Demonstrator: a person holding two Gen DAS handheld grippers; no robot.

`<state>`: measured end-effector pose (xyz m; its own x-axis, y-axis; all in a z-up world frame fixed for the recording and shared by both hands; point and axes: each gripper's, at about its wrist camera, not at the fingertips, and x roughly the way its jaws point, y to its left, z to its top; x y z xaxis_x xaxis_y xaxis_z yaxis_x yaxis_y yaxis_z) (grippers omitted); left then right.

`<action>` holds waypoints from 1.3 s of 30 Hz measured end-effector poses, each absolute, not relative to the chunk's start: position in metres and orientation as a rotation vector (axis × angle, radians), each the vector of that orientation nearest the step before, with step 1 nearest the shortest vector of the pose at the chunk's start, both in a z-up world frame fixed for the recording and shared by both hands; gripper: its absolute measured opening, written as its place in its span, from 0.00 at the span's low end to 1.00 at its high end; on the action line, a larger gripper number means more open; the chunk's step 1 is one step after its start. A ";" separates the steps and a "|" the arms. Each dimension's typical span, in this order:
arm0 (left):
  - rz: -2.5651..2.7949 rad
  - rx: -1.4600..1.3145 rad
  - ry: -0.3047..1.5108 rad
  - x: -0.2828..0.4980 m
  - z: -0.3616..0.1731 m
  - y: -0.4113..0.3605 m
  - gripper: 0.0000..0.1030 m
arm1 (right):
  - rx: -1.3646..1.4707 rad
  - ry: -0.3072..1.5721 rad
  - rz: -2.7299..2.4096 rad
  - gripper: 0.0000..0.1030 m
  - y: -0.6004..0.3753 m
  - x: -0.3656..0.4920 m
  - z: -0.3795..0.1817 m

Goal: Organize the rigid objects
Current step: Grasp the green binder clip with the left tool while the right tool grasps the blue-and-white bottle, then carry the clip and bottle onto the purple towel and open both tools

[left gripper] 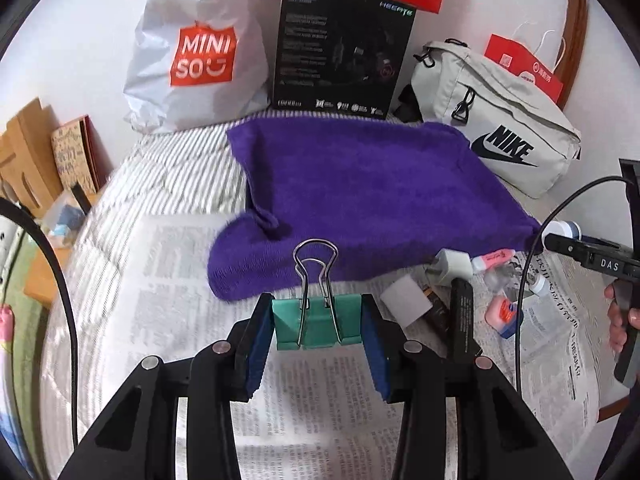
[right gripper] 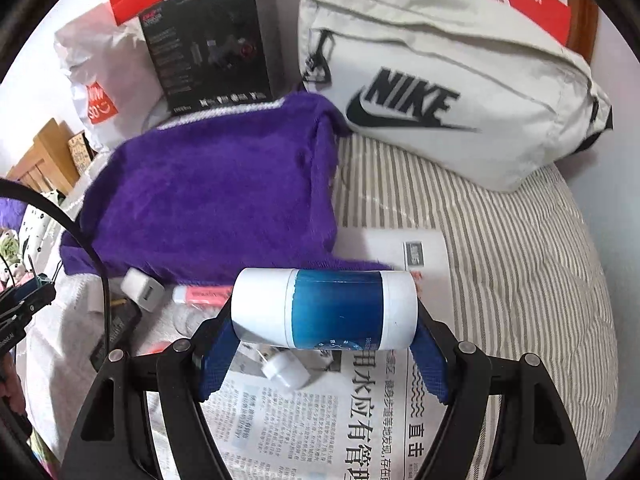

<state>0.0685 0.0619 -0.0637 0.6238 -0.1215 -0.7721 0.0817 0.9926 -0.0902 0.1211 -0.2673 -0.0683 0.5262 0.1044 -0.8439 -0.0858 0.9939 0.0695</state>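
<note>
Left gripper (left gripper: 316,326) clamps the binder clip (left gripper: 318,320); right gripper (right gripper: 324,344) clamps the bottle (right gripper: 324,308).

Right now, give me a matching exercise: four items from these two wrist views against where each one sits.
Items:
1. green metal binder clip
2. white bottle with blue label
3. purple fuzzy towel
4. white cube charger plug

Places:
A. gripped in the right tongs
B. spread on the striped bedding, ahead of both tongs
C. lying on the newspaper at the towel's near edge
D. gripped in the left tongs

Pairs: 1-D, 2-A, 3-B, 4-C
</note>
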 end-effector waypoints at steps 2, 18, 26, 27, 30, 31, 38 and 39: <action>-0.111 -0.037 0.884 0.071 -0.056 0.064 0.39 | 0.022 0.996 0.127 0.74 -0.266 0.124 -0.062; -0.157 0.006 0.874 0.128 -0.027 0.068 0.39 | 0.000 0.955 0.206 0.74 -0.234 0.174 -0.039; -0.160 -0.005 0.879 0.165 -0.028 0.068 0.39 | -0.013 0.960 0.237 0.74 -0.221 0.204 -0.044; -0.163 -0.007 0.879 0.171 -0.028 0.067 0.39 | -0.009 0.962 0.244 0.74 -0.219 0.208 -0.045; -0.165 -0.005 0.878 0.185 -0.024 0.062 0.39 | -0.015 0.963 0.282 0.74 -0.210 0.223 -0.041; -0.170 -0.003 0.874 0.191 -0.022 0.060 0.39 | -0.020 0.954 0.294 0.74 -0.207 0.228 -0.039; -0.196 -0.004 0.887 0.222 -0.034 0.047 0.39 | -0.058 0.968 0.344 0.74 -0.180 0.266 -0.046; -0.197 -0.009 0.891 0.226 -0.037 0.047 0.39 | -0.063 0.973 0.349 0.74 -0.176 0.271 -0.049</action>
